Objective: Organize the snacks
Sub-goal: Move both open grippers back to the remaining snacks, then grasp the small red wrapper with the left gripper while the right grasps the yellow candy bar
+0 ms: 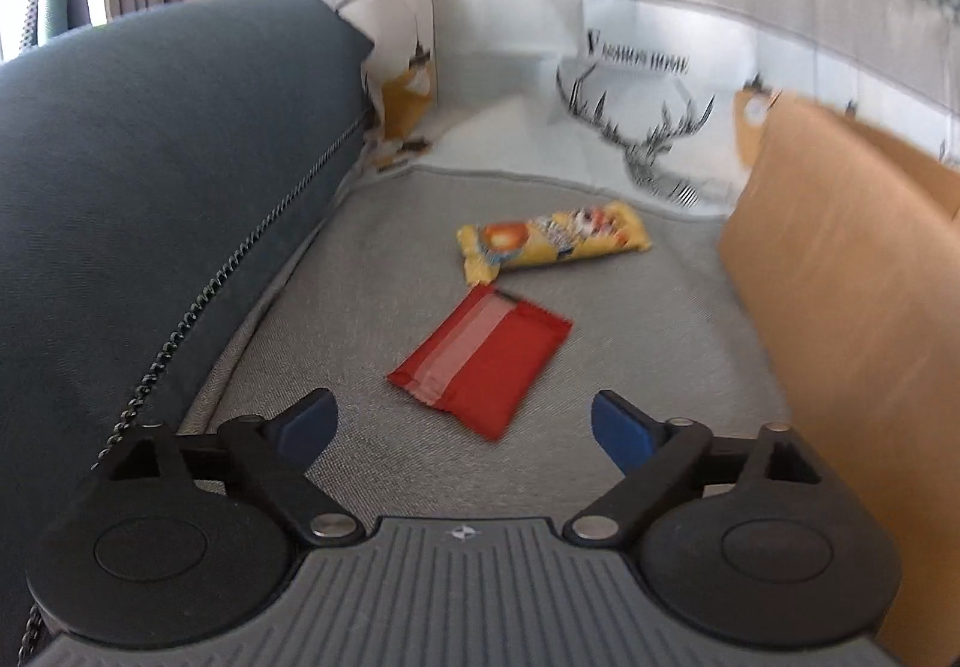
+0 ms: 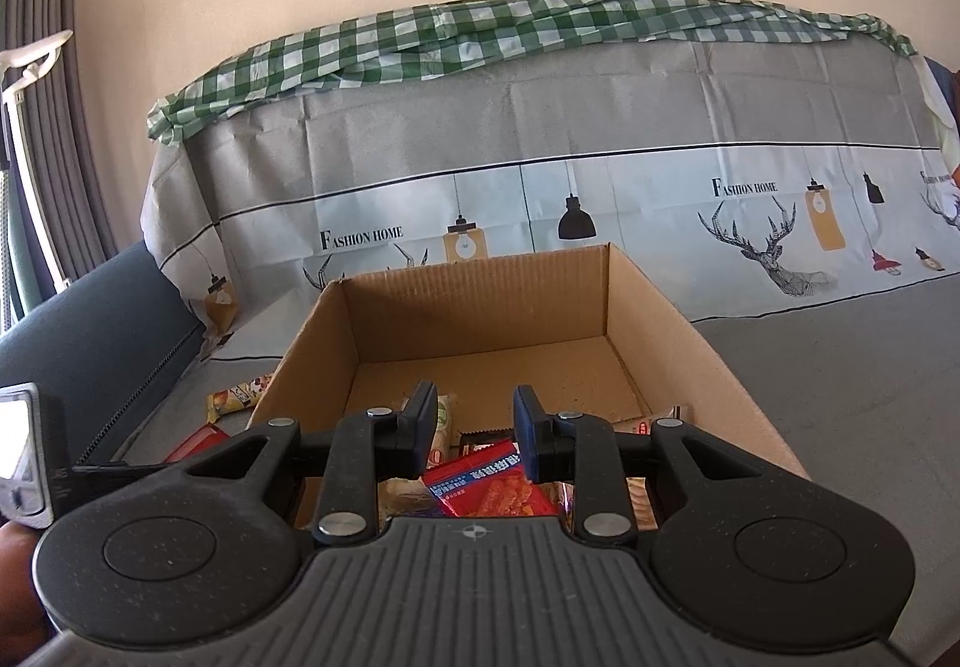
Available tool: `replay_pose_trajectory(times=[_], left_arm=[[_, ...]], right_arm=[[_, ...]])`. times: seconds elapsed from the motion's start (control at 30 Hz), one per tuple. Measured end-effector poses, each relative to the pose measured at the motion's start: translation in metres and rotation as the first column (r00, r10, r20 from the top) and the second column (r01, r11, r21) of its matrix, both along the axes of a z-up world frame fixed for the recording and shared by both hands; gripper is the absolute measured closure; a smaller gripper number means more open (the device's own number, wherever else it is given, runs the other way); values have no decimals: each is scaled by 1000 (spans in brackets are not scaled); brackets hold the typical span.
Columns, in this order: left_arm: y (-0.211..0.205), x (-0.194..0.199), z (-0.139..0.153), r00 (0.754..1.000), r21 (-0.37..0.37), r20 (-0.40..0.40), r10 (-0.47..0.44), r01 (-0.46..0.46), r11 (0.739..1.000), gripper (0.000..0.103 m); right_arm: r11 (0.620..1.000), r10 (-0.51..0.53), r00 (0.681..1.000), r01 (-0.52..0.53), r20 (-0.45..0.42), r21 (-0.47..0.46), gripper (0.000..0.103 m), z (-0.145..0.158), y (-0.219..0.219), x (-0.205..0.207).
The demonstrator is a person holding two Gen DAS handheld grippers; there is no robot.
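Observation:
A red snack packet [image 1: 480, 361] lies flat on the grey sofa seat [image 1: 648, 343], just ahead of my left gripper [image 1: 465, 421], which is wide open and empty. A yellow snack bar [image 1: 552, 238] lies beyond the red packet. The side wall of a cardboard box [image 1: 840, 307] stands to the right. In the right wrist view my right gripper [image 2: 474, 427] is open and empty, hovering above the near end of the box [image 2: 480, 301]. Several snack packets [image 2: 492, 481] lie inside it. The yellow bar [image 2: 237, 397] and the red packet [image 2: 195, 442] show left of the box.
A dark blue cushion [image 1: 150, 187] with a zipper edge rises at the left. A printed cloth [image 2: 600, 199] covers the sofa back, with a green checked cloth [image 2: 480, 36] on top. Bare grey seat [image 2: 840, 367] extends right of the box.

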State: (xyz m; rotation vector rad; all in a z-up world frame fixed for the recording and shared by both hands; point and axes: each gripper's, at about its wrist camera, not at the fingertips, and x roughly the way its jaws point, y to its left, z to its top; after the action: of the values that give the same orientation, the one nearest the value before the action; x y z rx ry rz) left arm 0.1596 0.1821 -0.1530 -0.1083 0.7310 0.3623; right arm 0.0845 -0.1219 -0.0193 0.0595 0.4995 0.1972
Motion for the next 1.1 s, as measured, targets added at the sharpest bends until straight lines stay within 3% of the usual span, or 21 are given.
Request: replay_pose_trajectory(times=[0.27, 0.43, 0.57, 0.67, 0.8, 0.97, 1.0, 1.1], left_arm=[[4, 26, -15, 999, 3, -3, -43, 43, 999, 6], [15, 38, -16, 1000, -2, 20, -20, 20, 1000, 7], [20, 44, -17, 1000, -22, 8, -18, 18, 1000, 10], [20, 43, -16, 1000, -8, 7, -22, 22, 1000, 21], [26, 41, -14, 1000, -3, 16, 6, -6, 1000, 46], [36, 37, -11, 998, -29, 26, 57, -56, 998, 55], [40, 35, -10, 996, -31, 28, 86, -85, 996, 56], [56, 28, -9, 980, -66, 33, 196, -194, 979, 56]], right_arm=[[999, -4, 1000, 2, -27, -41, 74, -4, 6, 10], [997, 61, 997, -64, -57, -54, 74, -4, 18, 24], [990, 134, 986, -129, -100, 48, 74, 7, 46, 48], [970, 221, 968, -206, -119, 129, 68, 23, 84, 72], [929, 344, 929, -315, -139, 191, 65, 39, 146, 105], [893, 432, 879, -386, -201, 229, 52, 35, 219, 138], [920, 377, 892, -330, -249, 211, 51, 30, 233, 146], [932, 359, 870, -314, -338, 181, 47, 4, 263, 167]])
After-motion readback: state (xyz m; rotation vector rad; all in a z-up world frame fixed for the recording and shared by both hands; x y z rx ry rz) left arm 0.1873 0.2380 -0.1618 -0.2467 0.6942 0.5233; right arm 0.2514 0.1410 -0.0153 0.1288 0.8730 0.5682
